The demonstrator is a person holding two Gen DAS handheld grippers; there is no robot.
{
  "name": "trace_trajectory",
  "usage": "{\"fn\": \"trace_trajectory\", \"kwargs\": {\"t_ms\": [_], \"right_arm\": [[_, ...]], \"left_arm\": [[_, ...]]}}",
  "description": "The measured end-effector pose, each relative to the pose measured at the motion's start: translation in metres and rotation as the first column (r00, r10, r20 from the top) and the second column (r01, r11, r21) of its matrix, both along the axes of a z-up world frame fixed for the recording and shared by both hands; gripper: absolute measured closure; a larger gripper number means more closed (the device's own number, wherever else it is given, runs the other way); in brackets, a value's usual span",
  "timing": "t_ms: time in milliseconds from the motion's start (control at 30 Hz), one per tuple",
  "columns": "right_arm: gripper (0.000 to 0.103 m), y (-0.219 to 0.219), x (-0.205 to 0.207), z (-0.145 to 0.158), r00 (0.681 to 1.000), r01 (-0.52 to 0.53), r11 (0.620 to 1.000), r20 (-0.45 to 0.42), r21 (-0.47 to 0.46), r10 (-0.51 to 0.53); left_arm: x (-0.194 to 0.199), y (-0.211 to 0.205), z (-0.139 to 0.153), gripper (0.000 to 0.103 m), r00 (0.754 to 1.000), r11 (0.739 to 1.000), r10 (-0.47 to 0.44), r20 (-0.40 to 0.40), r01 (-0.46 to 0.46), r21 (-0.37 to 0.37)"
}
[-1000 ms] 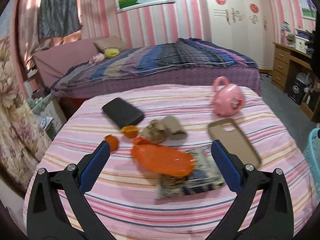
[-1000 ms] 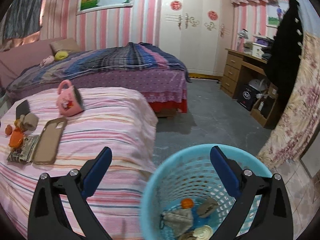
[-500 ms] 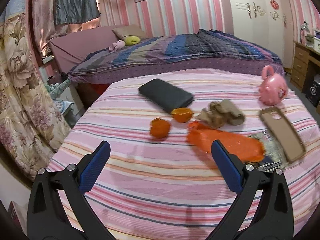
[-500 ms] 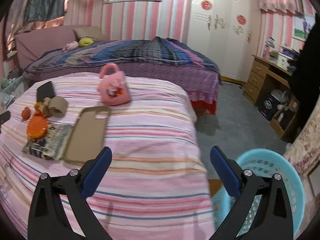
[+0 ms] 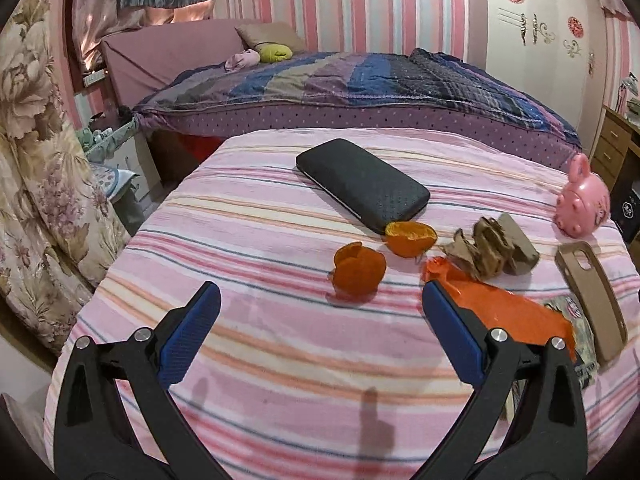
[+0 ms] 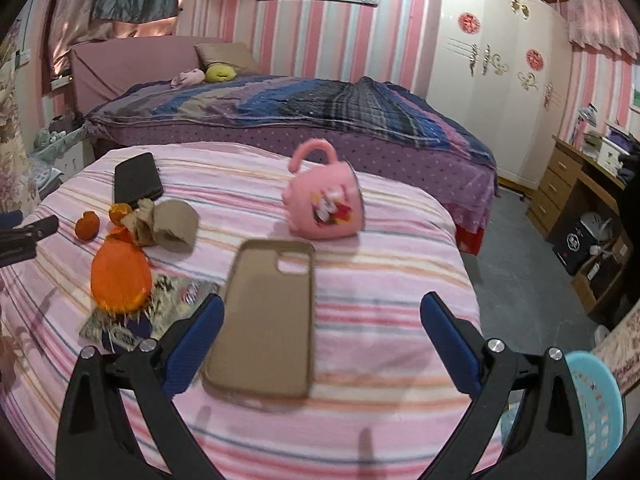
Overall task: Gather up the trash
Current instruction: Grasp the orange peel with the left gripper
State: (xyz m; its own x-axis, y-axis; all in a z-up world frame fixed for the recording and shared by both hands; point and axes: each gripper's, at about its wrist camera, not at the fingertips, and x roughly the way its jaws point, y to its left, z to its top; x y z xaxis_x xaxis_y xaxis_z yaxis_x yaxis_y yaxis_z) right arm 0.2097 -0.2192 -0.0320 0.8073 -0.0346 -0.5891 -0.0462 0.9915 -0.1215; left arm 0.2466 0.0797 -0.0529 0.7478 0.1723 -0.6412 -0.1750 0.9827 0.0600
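Observation:
On the pink striped bed lie two pieces of orange peel, crumpled brown paper, an orange plastic bag and a printed wrapper under it. My left gripper is open just short of the nearer peel, nothing between its fingers. In the right wrist view the same peel, brown paper and orange bag lie at left. My right gripper is open over the tan phone case. The blue trash basket shows at lower right.
A black phone lies behind the peels, a pink mug lies on its side, and the tan phone case is at right. A second bed stands behind, floral curtain left, desk and drawers right.
My left gripper swung left and closer, so the peels now sit ahead of it. My right gripper turned from over the basket to over the bed, above the phone case.

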Motion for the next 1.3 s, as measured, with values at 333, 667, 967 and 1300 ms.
{"fn": "trace_trajectory", "kwargs": {"t_ms": [333, 667, 967, 1300], "right_arm": [[0.007, 0.004, 0.038, -0.010, 0.999, -0.014, 0.999, -0.031, 0.038, 0.015], [0.007, 0.013, 0.058, -0.023, 0.997, -0.039, 0.997, -0.069, 0.063, 0.043], [0.007, 0.051, 0.075, -0.020, 0.988, -0.129, 0.989, -0.079, 0.076, 0.135], [0.019, 0.101, 0.095, -0.039, 0.956, -0.215, 0.977, -0.203, 0.004, 0.211]], "left_arm": [[0.045, -0.002, -0.027, 0.014, 0.996, 0.998, -0.008, -0.083, 0.003, -0.061], [0.052, -0.006, -0.039, 0.072, 0.988, 0.994, -0.076, -0.134, 0.065, -0.082], [0.041, 0.007, -0.024, 0.078, 0.994, 0.999, -0.033, -0.106, 0.032, -0.012], [0.032, 0.039, -0.015, 0.078, 0.994, 1.000, 0.023, -0.106, -0.025, -0.015]]}}
